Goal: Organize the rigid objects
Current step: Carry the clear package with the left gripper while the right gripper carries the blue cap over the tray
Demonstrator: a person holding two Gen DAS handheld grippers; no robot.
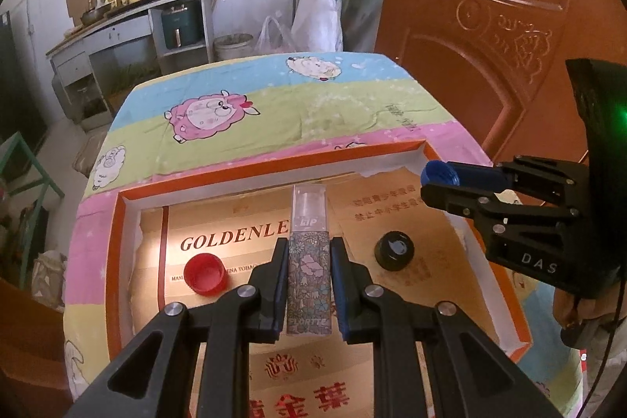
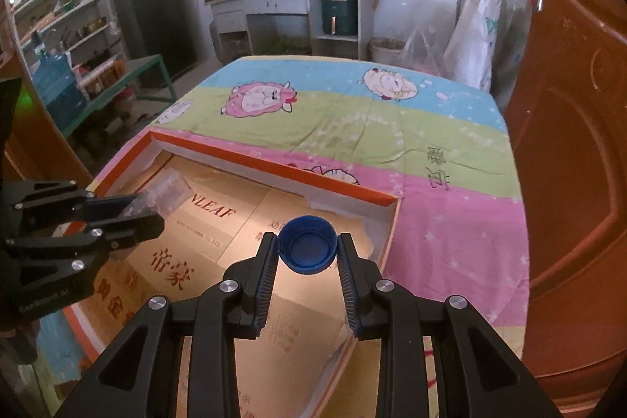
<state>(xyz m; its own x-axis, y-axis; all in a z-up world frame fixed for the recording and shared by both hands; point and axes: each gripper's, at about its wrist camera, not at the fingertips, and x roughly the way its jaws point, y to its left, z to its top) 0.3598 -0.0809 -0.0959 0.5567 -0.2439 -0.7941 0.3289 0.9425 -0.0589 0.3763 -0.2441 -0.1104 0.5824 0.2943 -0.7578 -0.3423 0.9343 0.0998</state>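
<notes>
Cardboard-lined tray (image 1: pixel 117 261): left gripper (image 1: pixel 307 253) pinches boxy lip-gloss tube (image 1: pixel 308 261), right gripper (image 2: pixel 307 249) ribbed blue cap (image 2: pixel 307 245).

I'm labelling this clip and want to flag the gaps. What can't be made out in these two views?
- Lip gloss tube: its clear cap is blurred in the right wrist view; the left claw hides its sides.
- Orange box: near wall cut off by both views' lower edge.
- Red cap and black cap: absent from the right wrist view.
- Blue cap: outer top faces away.

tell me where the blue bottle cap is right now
The blue bottle cap sits clamped in the right gripper, above the orange tray's right end.
</notes>
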